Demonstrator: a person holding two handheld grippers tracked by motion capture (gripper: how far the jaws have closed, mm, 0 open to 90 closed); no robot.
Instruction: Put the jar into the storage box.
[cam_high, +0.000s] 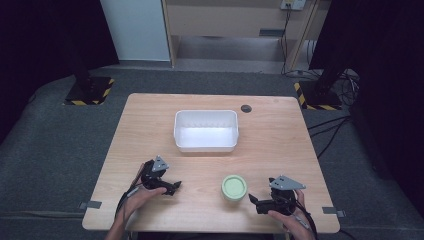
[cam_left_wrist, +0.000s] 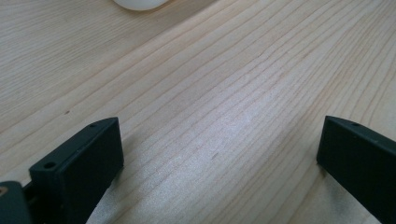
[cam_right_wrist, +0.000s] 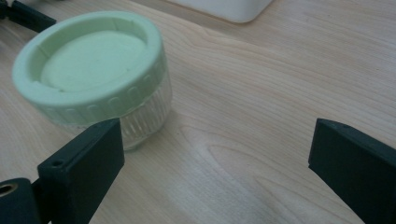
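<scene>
We work at a pale wooden table (cam_high: 270, 135) set on a grey carpeted floor, with a white tub (cam_high: 205, 130) standing near the table's middle. Our left gripper (cam_high: 172, 188) rests low over bare wood at the near left — its jaws stand wide apart, holding nothing and touching nothing. Our right gripper (cam_high: 252, 199) sits at the near right, jaws likewise spread wide with only wood grain between them. The jar (cam_high: 234, 187), clear ribbed glass with a light green screw lid, stands upright between the two grippers, in front of the tub. In the right gripper view the jar (cam_right_wrist: 95, 74) stands just beyond the left-hand jaw — close, though we cannot tell whether they touch.
</scene>
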